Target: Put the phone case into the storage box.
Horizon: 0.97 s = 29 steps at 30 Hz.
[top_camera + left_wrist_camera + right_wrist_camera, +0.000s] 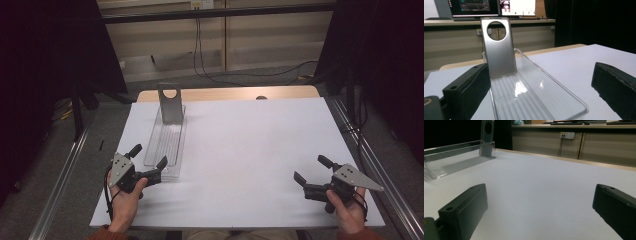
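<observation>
The left gripper (148,161) stands wide open and empty at the near end of the long clear ribbed plastic tray (166,140) on the white table (250,145); the right gripper (311,171), equally open, holds nothing. Advance along the tray, jaws level, toward the upright silver phone case (170,103) at its far end.

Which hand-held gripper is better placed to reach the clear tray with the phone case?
Left. The left hand-held gripper is open at the near end of the clear tray holding the grey phone case; the right hand-held gripper is far across the table.
</observation>
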### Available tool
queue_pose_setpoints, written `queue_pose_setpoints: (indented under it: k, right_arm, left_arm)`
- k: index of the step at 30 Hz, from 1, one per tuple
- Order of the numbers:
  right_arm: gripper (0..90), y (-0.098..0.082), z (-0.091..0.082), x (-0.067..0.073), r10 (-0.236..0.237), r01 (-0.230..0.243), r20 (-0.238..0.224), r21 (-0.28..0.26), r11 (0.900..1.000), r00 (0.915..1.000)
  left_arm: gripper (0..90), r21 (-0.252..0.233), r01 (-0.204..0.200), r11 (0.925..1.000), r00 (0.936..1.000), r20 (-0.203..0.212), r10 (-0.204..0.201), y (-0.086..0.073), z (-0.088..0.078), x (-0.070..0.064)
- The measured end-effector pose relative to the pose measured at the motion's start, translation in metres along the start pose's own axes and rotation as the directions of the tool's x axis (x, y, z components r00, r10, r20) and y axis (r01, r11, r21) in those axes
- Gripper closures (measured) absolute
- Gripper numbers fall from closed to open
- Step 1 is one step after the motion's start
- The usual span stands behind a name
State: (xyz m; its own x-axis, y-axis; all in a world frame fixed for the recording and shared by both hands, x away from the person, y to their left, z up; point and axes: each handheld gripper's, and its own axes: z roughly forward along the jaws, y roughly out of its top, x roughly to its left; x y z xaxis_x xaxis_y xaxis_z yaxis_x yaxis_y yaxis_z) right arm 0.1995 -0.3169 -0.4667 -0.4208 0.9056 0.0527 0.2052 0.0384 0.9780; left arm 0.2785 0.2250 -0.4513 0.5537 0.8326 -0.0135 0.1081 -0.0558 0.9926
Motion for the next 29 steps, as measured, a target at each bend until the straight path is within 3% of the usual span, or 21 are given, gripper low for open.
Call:
queue_pose_setpoints:
  k: [5, 8, 10, 11, 14, 16, 20, 22, 24, 29]
  right_arm:
    - [0.0, 0.0, 0.0, 0.0, 0.008, -0.008, 0.003, 0.002, 1.0, 1.0]
    - [0.0, 0.0, 0.0, 0.0, 0.0, 0.0, 0.004, 0.0, 1.0, 1.0]
    - [0.0, 0.0, -0.001, 0.0, 0.001, -0.001, 0.005, 0.001, 1.0, 1.0]
    - [0.0, 0.0, -0.001, 0.0, -0.001, 0.001, 0.005, 0.001, 1.0, 1.0]
    - [0.0, 0.0, -0.001, 0.0, 0.003, -0.003, 0.004, 0.002, 1.0, 1.0]
    - [0.0, 0.0, 0.0, 0.0, -0.002, 0.002, 0.003, 0.0, 1.0, 1.0]
    - [0.0, -0.001, 0.002, 0.0, -0.008, 0.008, 0.001, 0.01, 1.0, 1.0]
    - [0.0, -0.001, 0.002, 0.0, -0.004, 0.004, -0.004, 0.009, 1.0, 1.0]
    - [0.0, -0.001, 0.003, 0.0, 0.001, -0.001, -0.002, 0.007, 1.0, 1.0]
    - [0.0, 0.0, 0.002, 0.0, -0.005, 0.006, -0.003, 0.007, 1.0, 1.0]
  left_arm:
    - [2.4, 0.016, 0.006, 0.9999, 1.0, -0.002, -0.006, -0.003, -0.007, 0.001]
    - [2.4, 0.009, 0.017, 0.9998, 0.9995, -0.026, -0.017, -0.005, -0.014, 0.001]
    - [3.0, 0.01, -0.007, 0.9999, 0.9978, -0.066, 0.007, -0.007, -0.019, 0.001]
    - [3.0, 0.025, -0.008, 0.9997, 0.9981, -0.06, 0.009, -0.009, -0.02, 0.0]
    - [3.0, 0.018, 0.048, 0.9987, 0.9981, -0.04, -0.048, -0.013, -0.022, 0.001]
    - [3.0, 0.028, 0.043, 0.9987, 0.9972, -0.062, -0.041, -0.014, -0.026, 0.002]
    - [2.9, 0.035, 0.034, 0.9988, 0.9979, -0.056, -0.032, -0.016, -0.029, -0.003]
    - [3.5, 0.021, 0.059, 0.998, 0.9966, -0.059, -0.057, -0.015, -0.029, -0.004]
    - [3.8, 0.025, 0.049, 0.9985, 0.9969, -0.064, -0.047, -0.015, -0.029, -0.004]
    - [2.8, 0.013, 0.083, 0.9965, 0.9946, -0.063, -0.082, -0.014, -0.028, 0.0]
